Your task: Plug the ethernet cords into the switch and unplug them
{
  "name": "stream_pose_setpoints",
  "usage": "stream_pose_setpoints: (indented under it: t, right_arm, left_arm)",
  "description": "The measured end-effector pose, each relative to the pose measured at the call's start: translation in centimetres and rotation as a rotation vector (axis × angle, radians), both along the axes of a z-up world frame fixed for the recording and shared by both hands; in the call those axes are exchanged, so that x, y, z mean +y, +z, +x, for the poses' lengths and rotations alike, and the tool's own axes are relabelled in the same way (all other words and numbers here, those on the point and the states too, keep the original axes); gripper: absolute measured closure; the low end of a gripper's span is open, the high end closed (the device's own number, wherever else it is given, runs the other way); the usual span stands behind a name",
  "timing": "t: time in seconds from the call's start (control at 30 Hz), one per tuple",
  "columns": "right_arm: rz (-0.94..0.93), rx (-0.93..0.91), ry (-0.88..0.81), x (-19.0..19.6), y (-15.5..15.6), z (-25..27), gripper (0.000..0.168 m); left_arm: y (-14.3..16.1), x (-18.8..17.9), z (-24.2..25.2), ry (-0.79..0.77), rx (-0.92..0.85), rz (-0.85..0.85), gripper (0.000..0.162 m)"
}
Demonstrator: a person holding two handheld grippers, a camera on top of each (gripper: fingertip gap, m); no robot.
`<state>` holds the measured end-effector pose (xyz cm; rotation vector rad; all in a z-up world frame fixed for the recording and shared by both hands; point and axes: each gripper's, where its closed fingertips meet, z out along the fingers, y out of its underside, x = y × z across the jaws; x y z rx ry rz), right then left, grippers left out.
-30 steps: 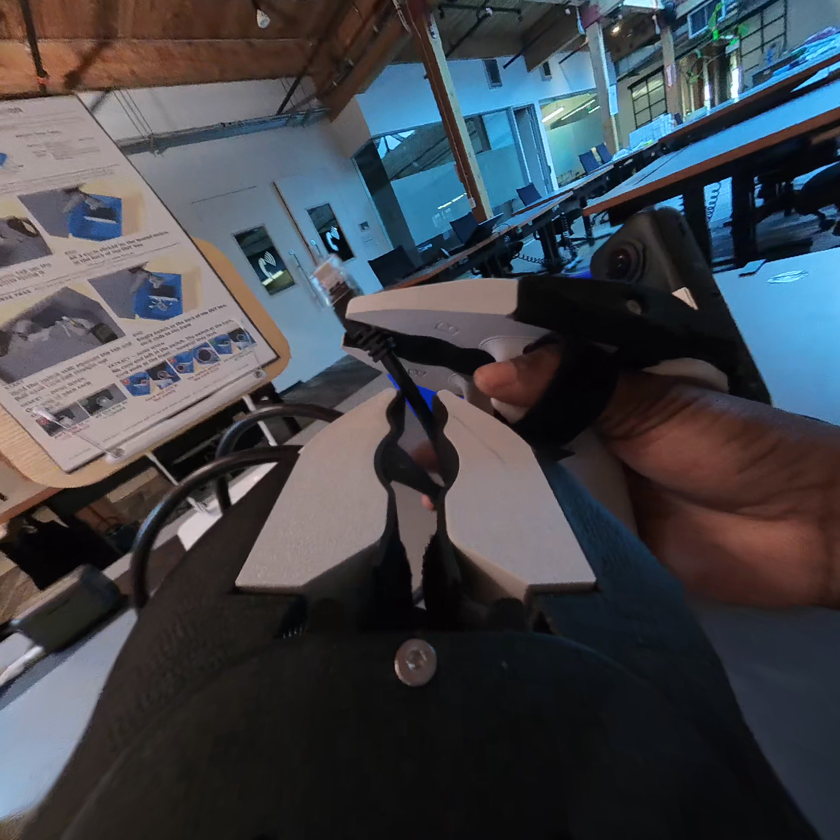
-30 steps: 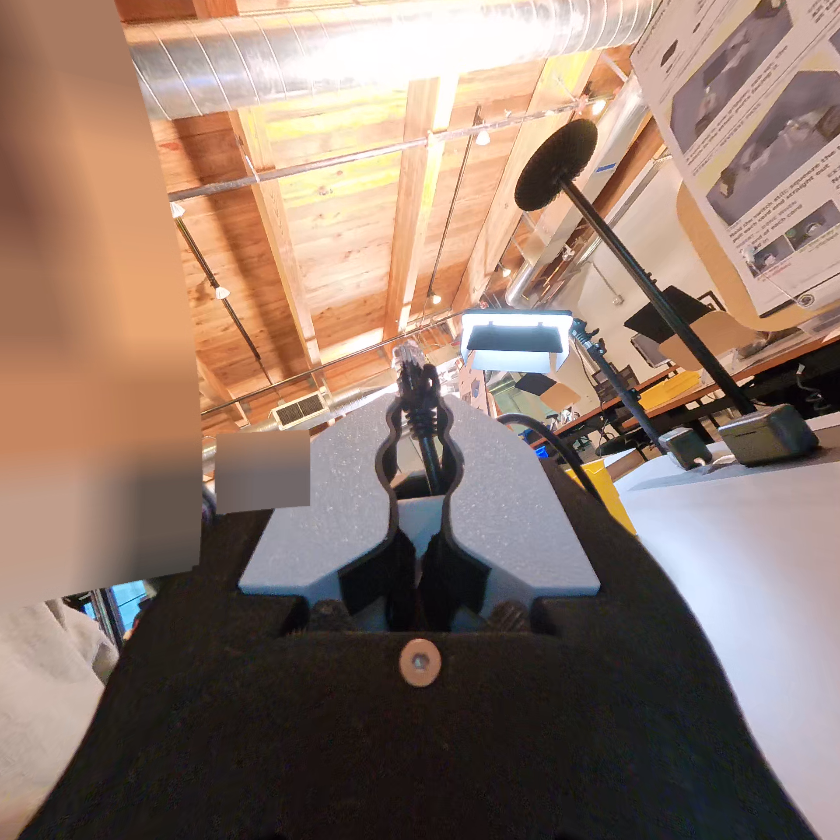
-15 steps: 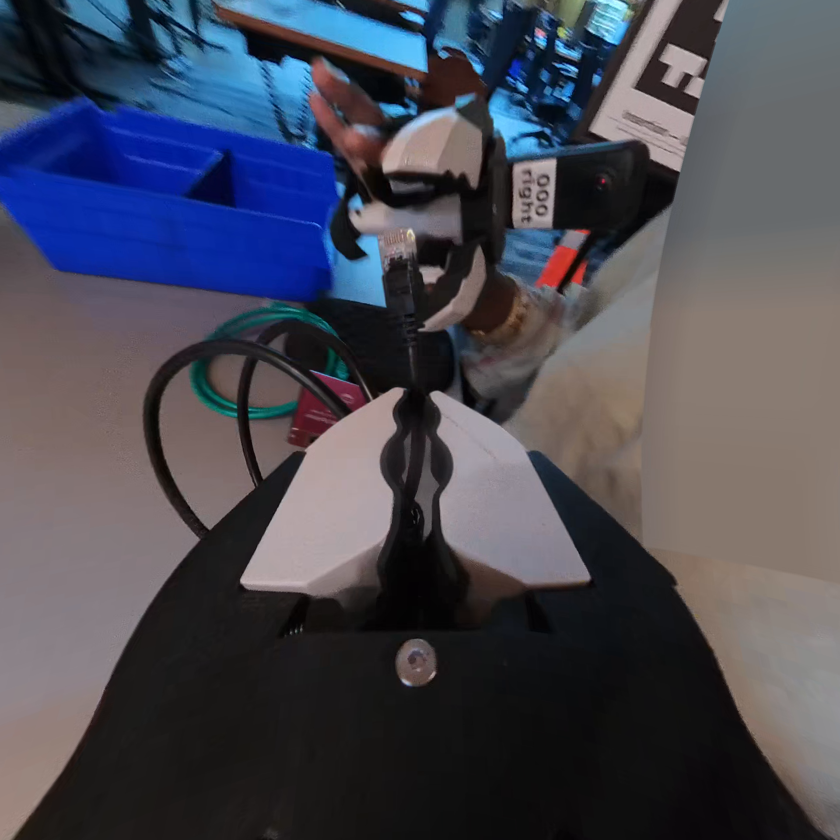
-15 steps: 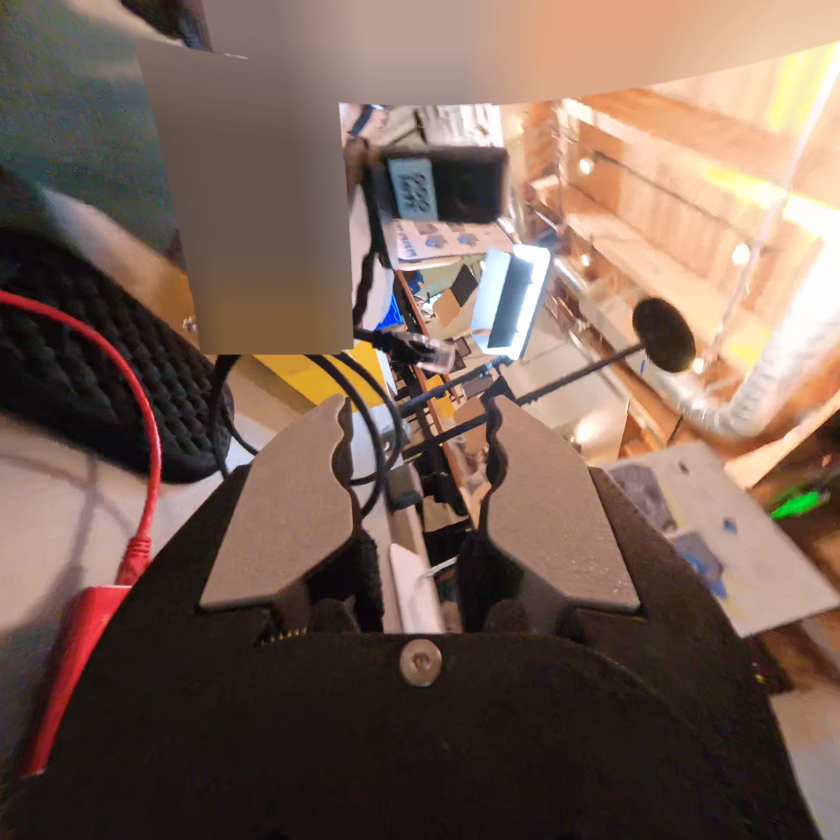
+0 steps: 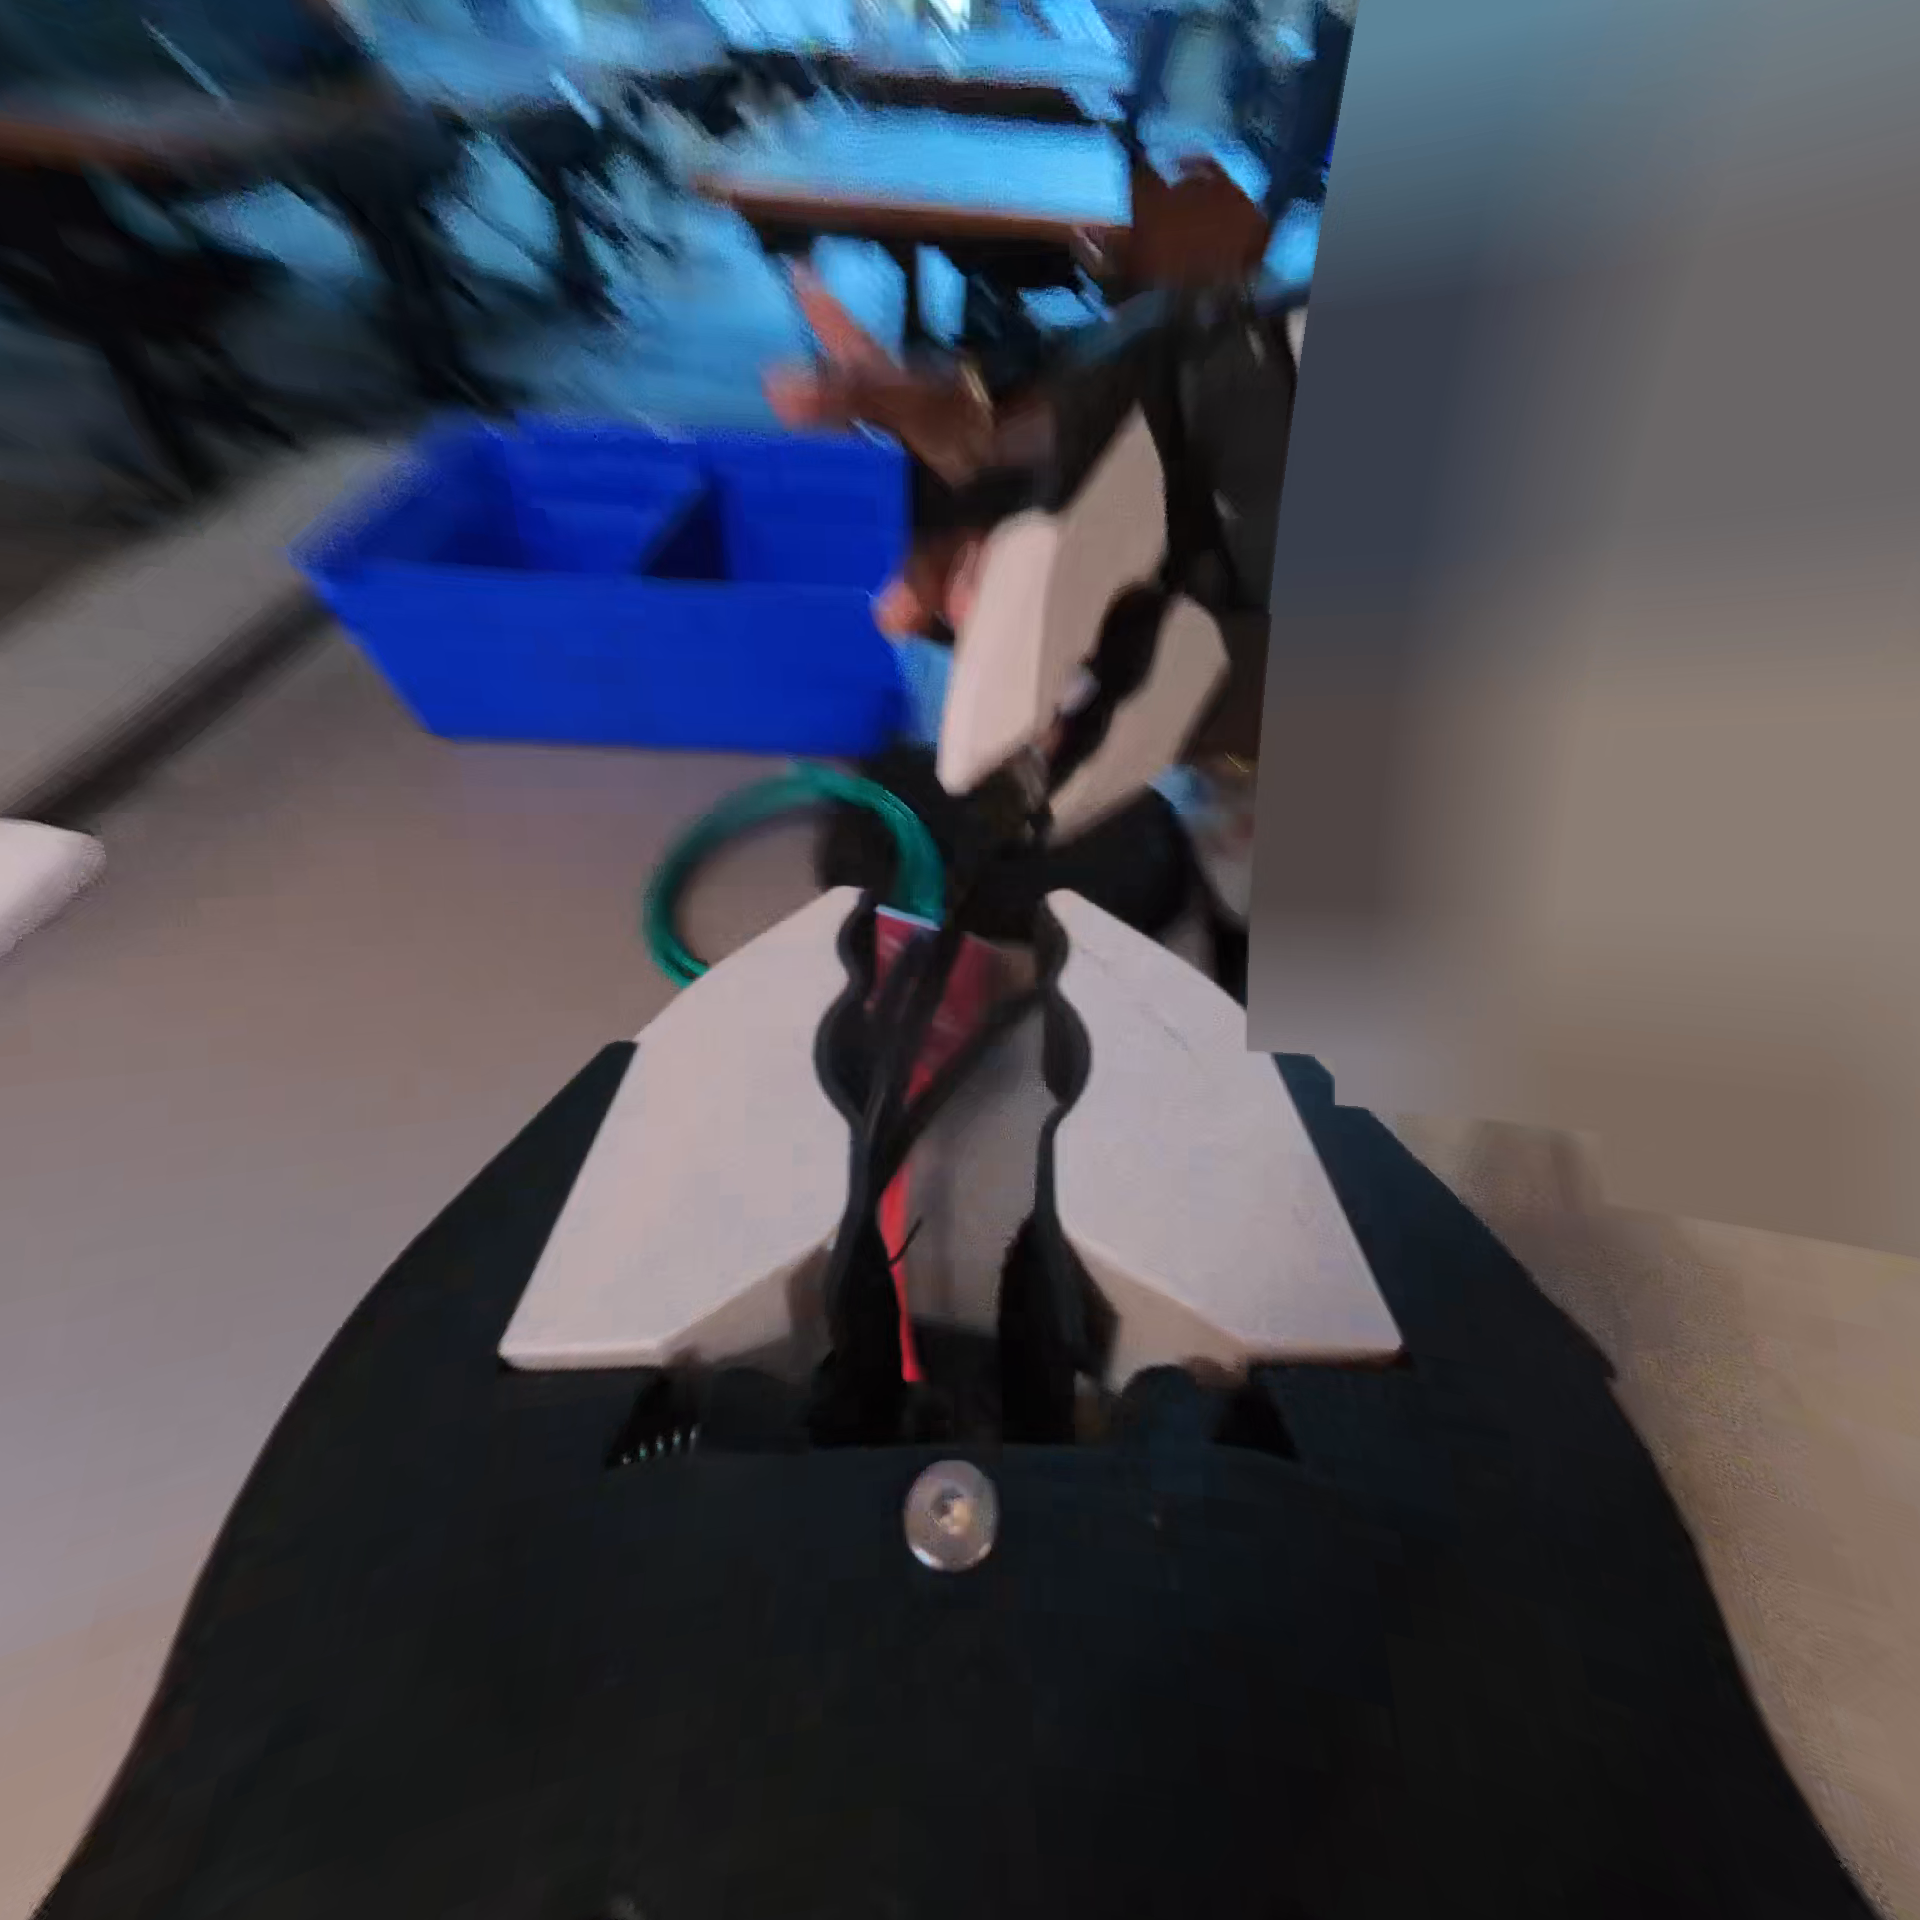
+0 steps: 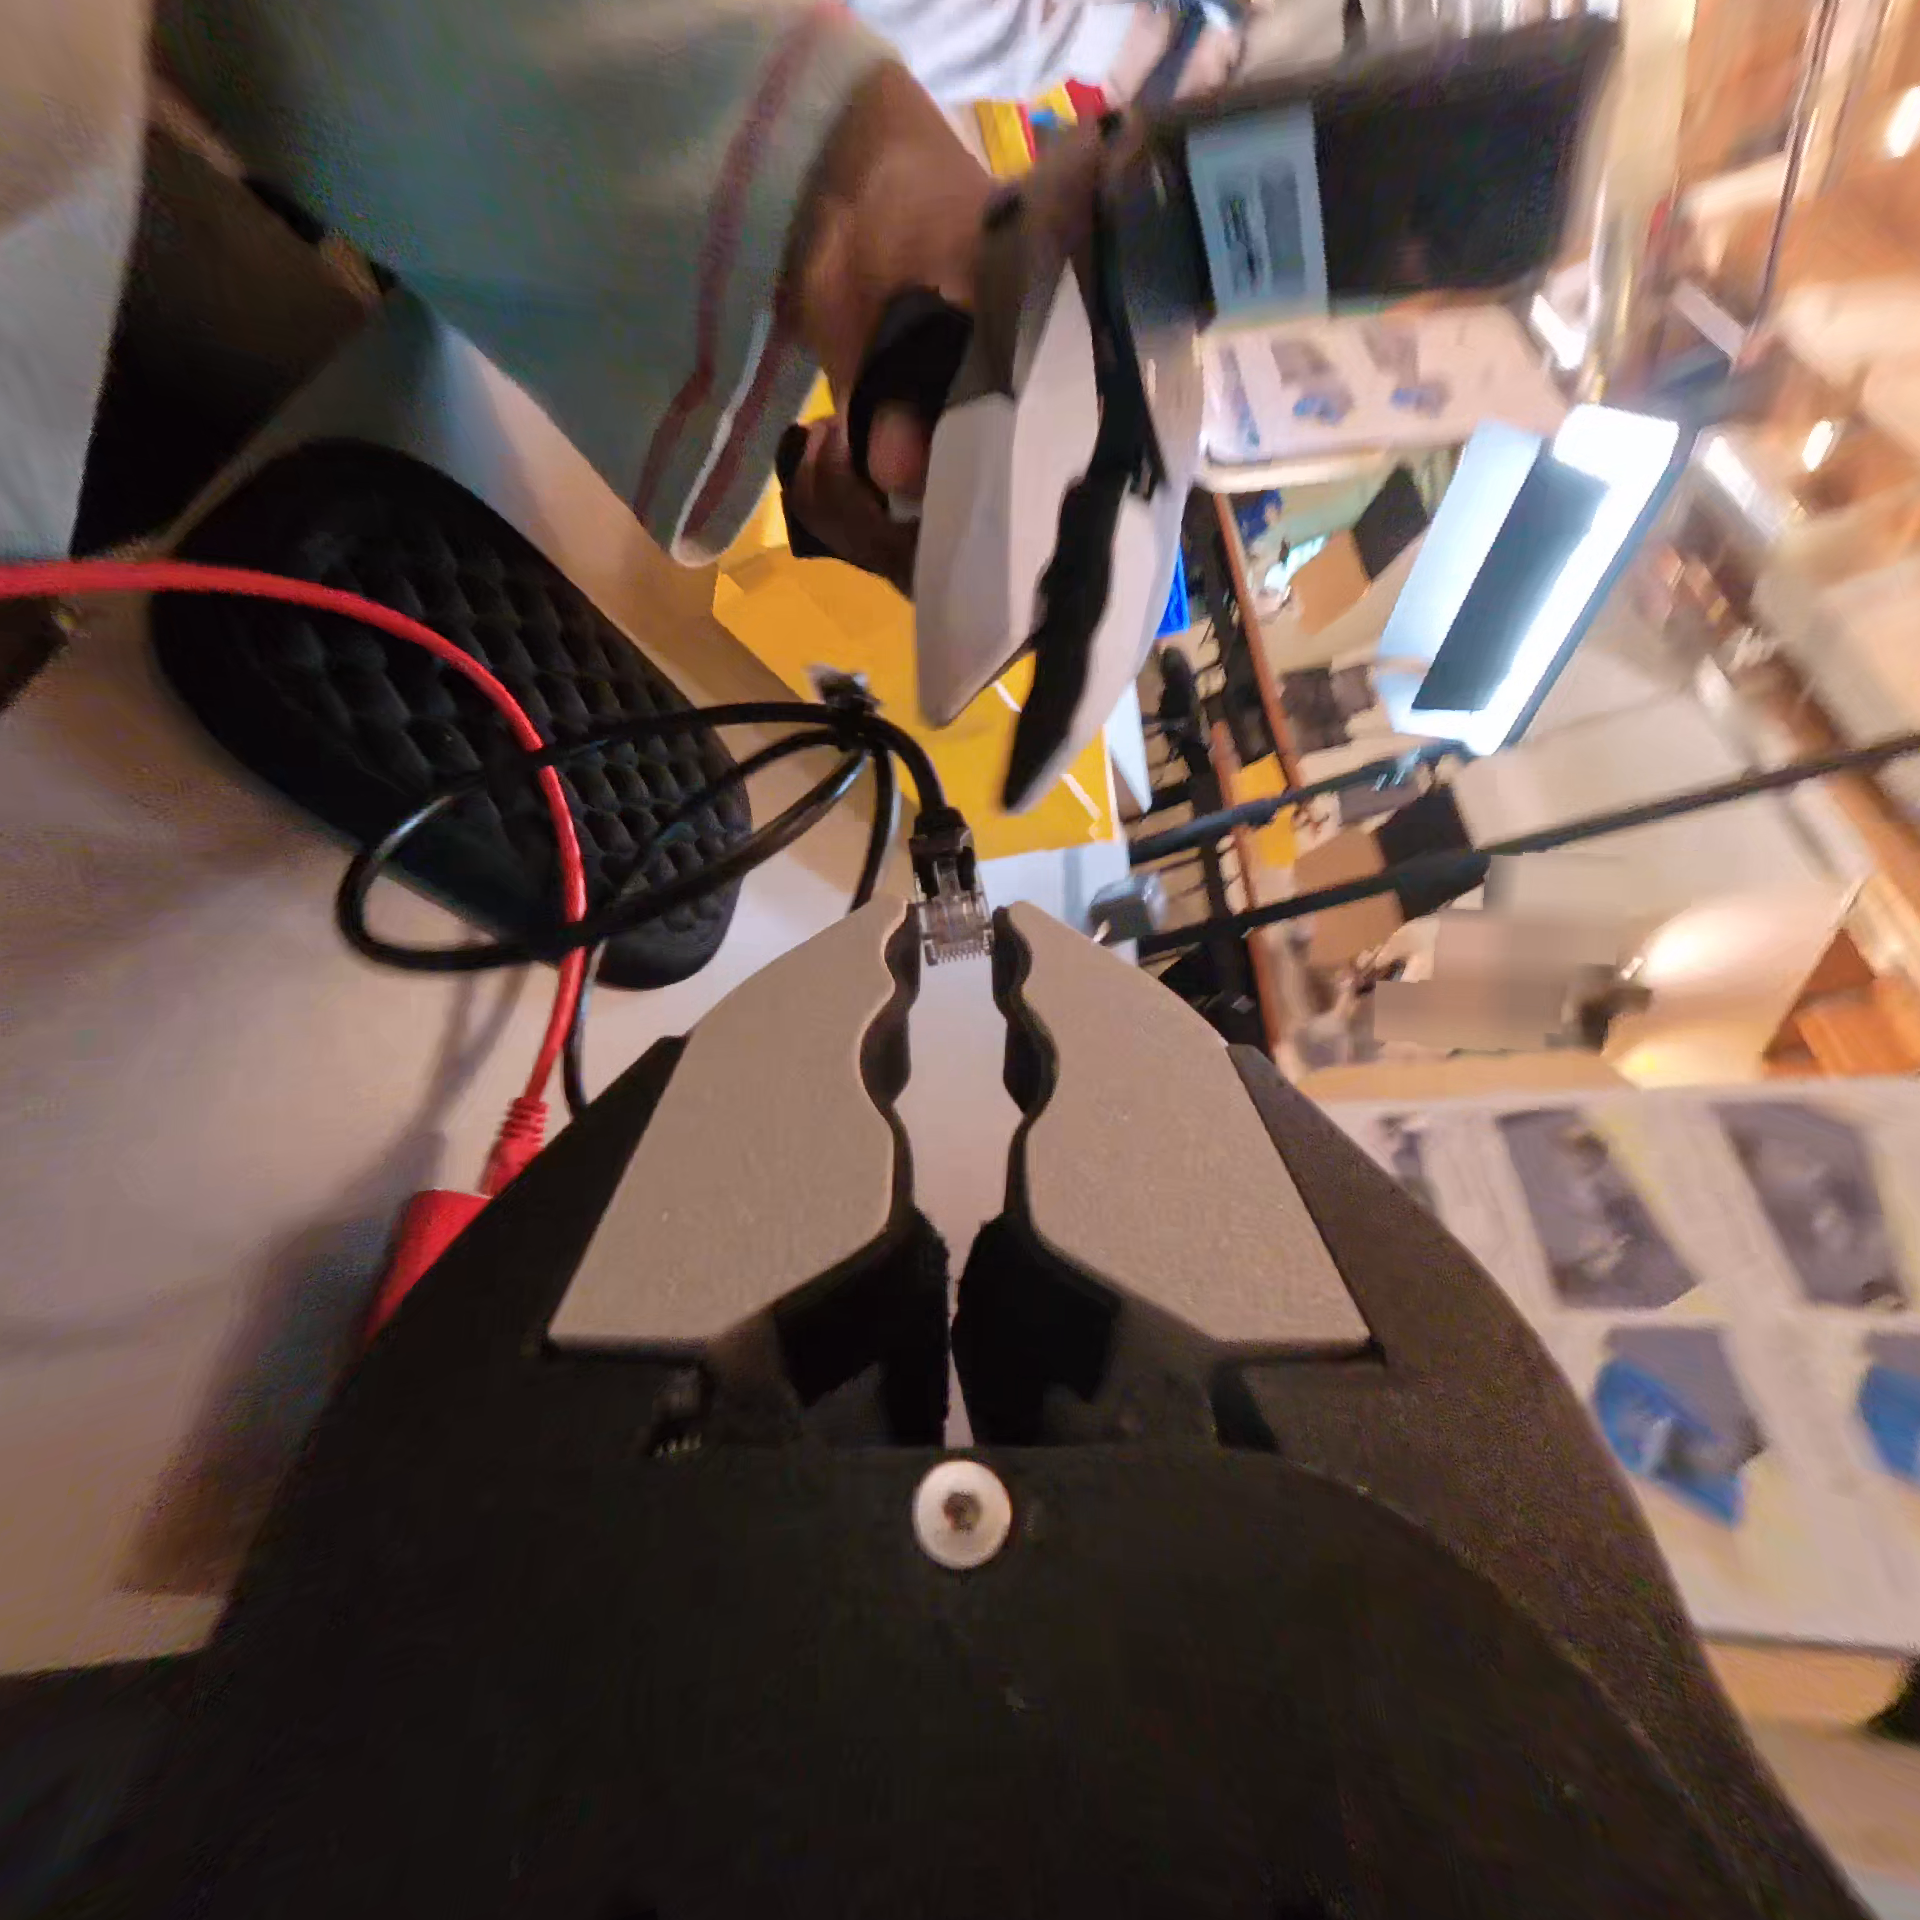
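Note:
In the right wrist view my right gripper (image 6: 954,925) is shut on the clear plug (image 6: 951,920) of the black ethernet cord (image 6: 727,717), pinching it at the very fingertips. The cord loops away to the left over the table. My left gripper (image 6: 982,758) hangs just beyond it, apart from the cord. In the blurred left wrist view my left gripper (image 5: 951,935) is open, with a clear gap between the pads. The black cord (image 5: 883,1091) shows slack in that gap. The right gripper (image 5: 1023,800) is right in front of its tips. A dark red box (image 5: 935,997) lies under the fingers.
A blue divided bin (image 5: 623,623) stands at the back of the table, with a green cord coil (image 5: 727,852) before it. A red cord (image 6: 540,748) crosses a black mesh pad (image 6: 364,675). A yellow bin (image 6: 831,623) and a person's sleeve (image 6: 623,208) are beyond.
My left gripper, shut on the black cord half a second ago, has opened and let it go. My right gripper, then wide open, has closed on the cord's plug.

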<state>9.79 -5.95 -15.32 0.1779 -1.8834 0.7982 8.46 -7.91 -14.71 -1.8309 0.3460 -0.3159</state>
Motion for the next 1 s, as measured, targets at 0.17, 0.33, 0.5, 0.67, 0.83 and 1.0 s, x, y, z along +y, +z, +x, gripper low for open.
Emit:
stream_pose_setpoints:
  t: [0.17,0.33,0.5,0.67,0.83,1.0]
  right_arm:
    - [-0.361,-0.27,-0.029,1.0,-0.8,-0.5,0.156]
    - [-0.584,-0.416,0.061,1.3,-1.4,-0.2,0.156]
    - [-0.616,-0.451,0.132,0.4,-1.8,0.6,0.156]
    - [-0.616,-0.462,0.175,0.1,-1.7,1.0,0.156]
    - [-0.621,-0.452,0.207,0.0,-1.6,1.2,0.156]
    - [-0.643,-0.456,0.216,0.1,-1.6,1.2,0.156]
  left_arm:
    - [2.7,0.0,-1.3,0.244,0.428,0.323,0.108]
    - [-1.3,0.5,-0.4,0.17,0.694,0.158,0.102]
    - [-2.5,1.4,1.5,0.033,0.479,0.138,0.131]
    - [-2.8,1.5,2.2,-0.043,0.426,0.157,0.142]
    - [-2.8,1.6,2.4,-0.046,0.387,0.173,0.148]
    - [-2.8,1.7,2.2,-0.023,0.367,0.17,0.153]
